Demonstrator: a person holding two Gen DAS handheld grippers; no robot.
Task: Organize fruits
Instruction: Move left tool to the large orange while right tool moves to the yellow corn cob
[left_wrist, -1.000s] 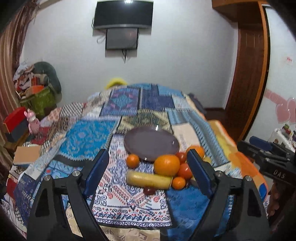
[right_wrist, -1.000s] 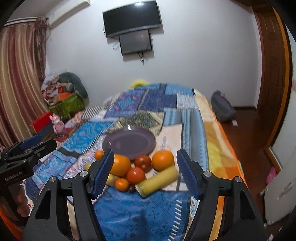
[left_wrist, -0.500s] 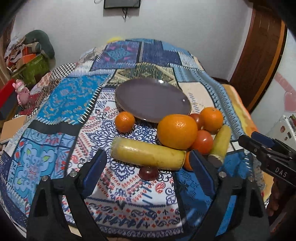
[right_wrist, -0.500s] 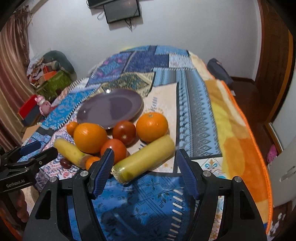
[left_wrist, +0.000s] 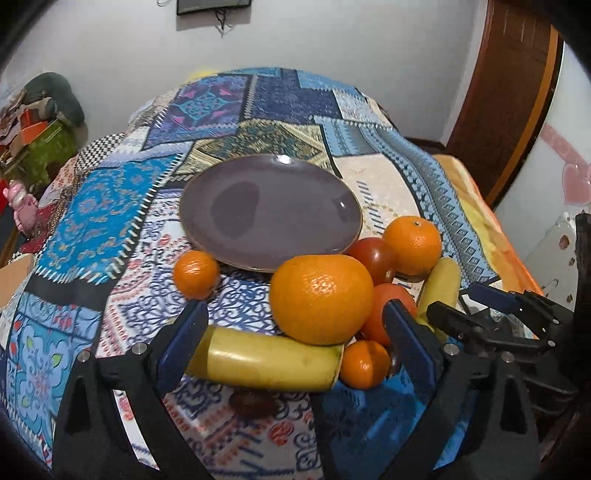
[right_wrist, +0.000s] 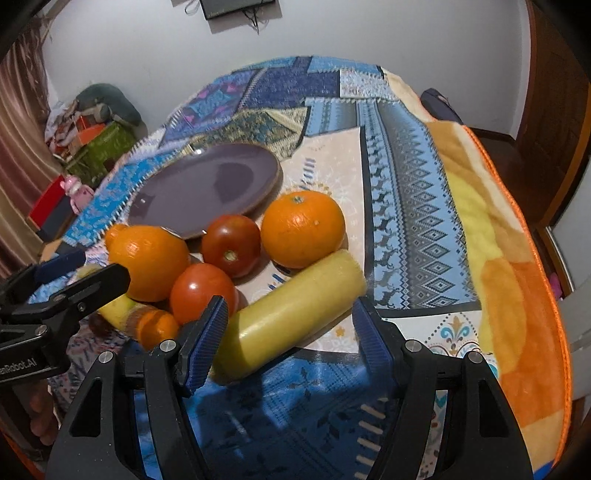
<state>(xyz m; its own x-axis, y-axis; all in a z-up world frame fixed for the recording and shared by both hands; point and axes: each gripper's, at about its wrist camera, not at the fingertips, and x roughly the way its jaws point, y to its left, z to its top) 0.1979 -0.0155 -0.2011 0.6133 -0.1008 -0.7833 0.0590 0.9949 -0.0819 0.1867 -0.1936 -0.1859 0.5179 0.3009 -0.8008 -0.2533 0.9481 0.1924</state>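
Note:
A purple plate (left_wrist: 269, 210) (right_wrist: 207, 190) lies empty on the patchwork cloth. In front of it sits a heap of fruit: a big orange (left_wrist: 321, 297) (right_wrist: 147, 262), a second orange (left_wrist: 413, 240) (right_wrist: 303, 227), two tomatoes (right_wrist: 231, 243) (right_wrist: 202, 291), small oranges (left_wrist: 195, 273) (left_wrist: 364, 363) and a dark small fruit (left_wrist: 253, 402). My left gripper (left_wrist: 295, 343) is open, its jaws either side of a yellow banana piece (left_wrist: 266, 360). My right gripper (right_wrist: 288, 332) is open around another yellow banana piece (right_wrist: 291, 317).
The patchwork cloth (left_wrist: 110, 206) covers a bed-like surface with an orange blanket edge (right_wrist: 528, 295) at right. Clutter and a pink toy (left_wrist: 20, 199) stand at far left. A wooden door (left_wrist: 513, 92) is at right. Each gripper shows in the other's view.
Both grippers have moved down and forward to the fruit heap. Each now straddles a banana piece. Jaws stay open.

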